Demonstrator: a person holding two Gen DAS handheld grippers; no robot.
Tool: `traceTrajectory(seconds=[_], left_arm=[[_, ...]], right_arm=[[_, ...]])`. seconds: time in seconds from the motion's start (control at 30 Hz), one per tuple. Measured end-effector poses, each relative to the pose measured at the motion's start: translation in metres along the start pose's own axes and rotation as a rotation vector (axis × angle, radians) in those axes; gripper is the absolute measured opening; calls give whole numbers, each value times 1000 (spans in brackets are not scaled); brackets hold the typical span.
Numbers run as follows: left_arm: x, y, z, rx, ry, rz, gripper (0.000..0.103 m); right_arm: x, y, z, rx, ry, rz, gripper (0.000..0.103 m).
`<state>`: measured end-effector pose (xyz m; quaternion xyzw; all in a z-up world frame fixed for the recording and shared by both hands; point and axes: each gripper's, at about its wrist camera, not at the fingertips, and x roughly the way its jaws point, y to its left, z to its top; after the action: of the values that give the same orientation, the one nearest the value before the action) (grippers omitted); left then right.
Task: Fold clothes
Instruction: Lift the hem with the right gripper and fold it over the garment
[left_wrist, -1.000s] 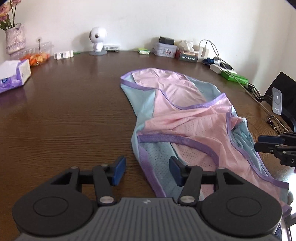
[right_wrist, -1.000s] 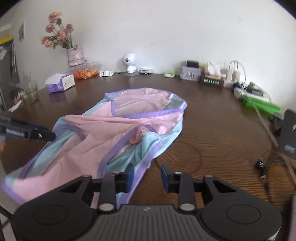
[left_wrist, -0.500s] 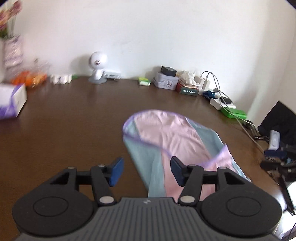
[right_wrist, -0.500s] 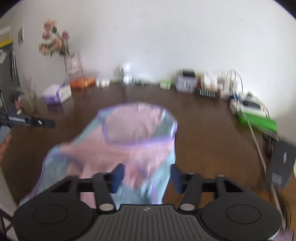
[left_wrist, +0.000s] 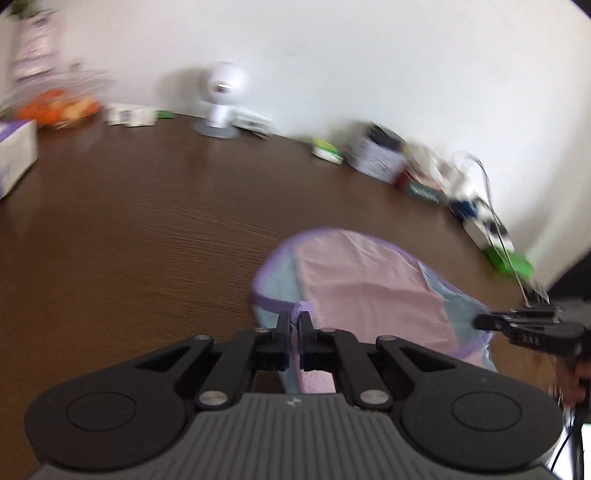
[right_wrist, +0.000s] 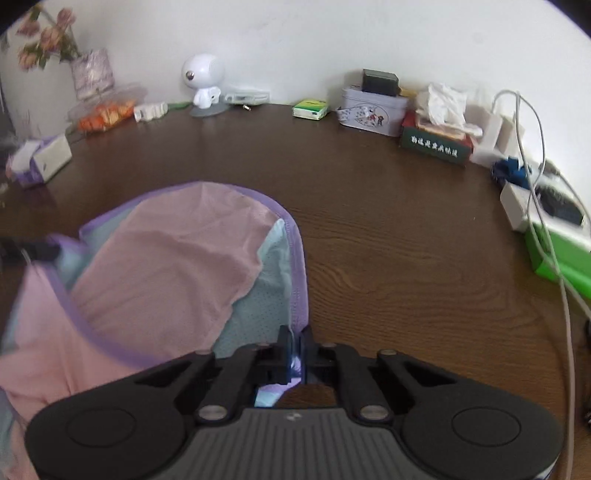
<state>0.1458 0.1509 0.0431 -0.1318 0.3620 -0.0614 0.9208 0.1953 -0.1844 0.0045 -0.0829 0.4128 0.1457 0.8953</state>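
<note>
Purple hems of the garment (right_wrist: 166, 266) are pinched by both the left hand-held gripper (left_wrist: 295, 325) and the right hand-held gripper (right_wrist: 295, 341).

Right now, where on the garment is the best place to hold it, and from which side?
On the purple trim at its near edge, coming from the table's near side. The garment trails away across the table, and the bound edge is its firmest part. The left gripper and right gripper are each shut on that trim.

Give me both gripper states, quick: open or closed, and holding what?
Left gripper: closed on the purple trim of the pink and blue garment.
Right gripper: closed on the same garment's purple trim.
</note>
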Motion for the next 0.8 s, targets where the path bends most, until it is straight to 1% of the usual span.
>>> traceTrajectory(seconds=[0.07, 0.1, 0.13, 0.17, 0.2, 0.23, 0.27, 0.37, 0.43, 0.47, 0.5, 0.53, 0.57, 0.67, 0.77, 0.8], left_arm=[[3, 5, -3, 1, -3, 67, 8], [6, 6, -3, 13, -2, 110, 21], [9, 7, -2, 23, 6, 134, 34], [12, 8, 2, 32, 14, 130, 54], [15, 7, 7, 39, 11, 111, 57], [21, 4, 14, 58, 18, 94, 58], [31, 0, 20, 86, 37, 82, 60], [61, -15, 37, 171, 87, 71, 62], [79, -26, 42, 232, 107, 70, 61], [85, -32, 42, 272, 103, 67, 53], [89, -39, 41, 319, 99, 71, 31], [91, -45, 40, 364, 97, 72, 10], [91, -48, 40, 381, 95, 73, 2], [93, -49, 39, 381, 80, 87, 2], [95, -42, 42, 326, 76, 85, 3], [95, -41, 44, 314, 81, 78, 3]], right_arm=[[-9, 8, 5, -26, -81, -86, 3], [-11, 12, 8, -37, -109, -117, 4], [-10, 14, 11, -49, -113, -133, 8], [-8, 17, 12, -71, -100, -139, 18], [-8, 19, 12, -84, -87, -138, 27], [-11, 19, 9, -84, -74, -125, 44], [-13, 18, 7, -84, -61, -112, 47], [-25, 21, -7, -75, -27, -72, 45], [-27, 27, -16, -84, -16, -33, 44], [-26, 30, -19, -83, -16, -16, 41], [-23, 29, -21, -66, -24, -8, 37], [-20, 29, -22, -49, -32, 0, 19], [-18, 28, -22, -28, -34, -4, 0], [-26, 17, -22, 40, -59, -49, 0], [-33, -5, -23, 110, -44, -102, 0], [-35, -10, -22, 127, -43, -102, 0]])
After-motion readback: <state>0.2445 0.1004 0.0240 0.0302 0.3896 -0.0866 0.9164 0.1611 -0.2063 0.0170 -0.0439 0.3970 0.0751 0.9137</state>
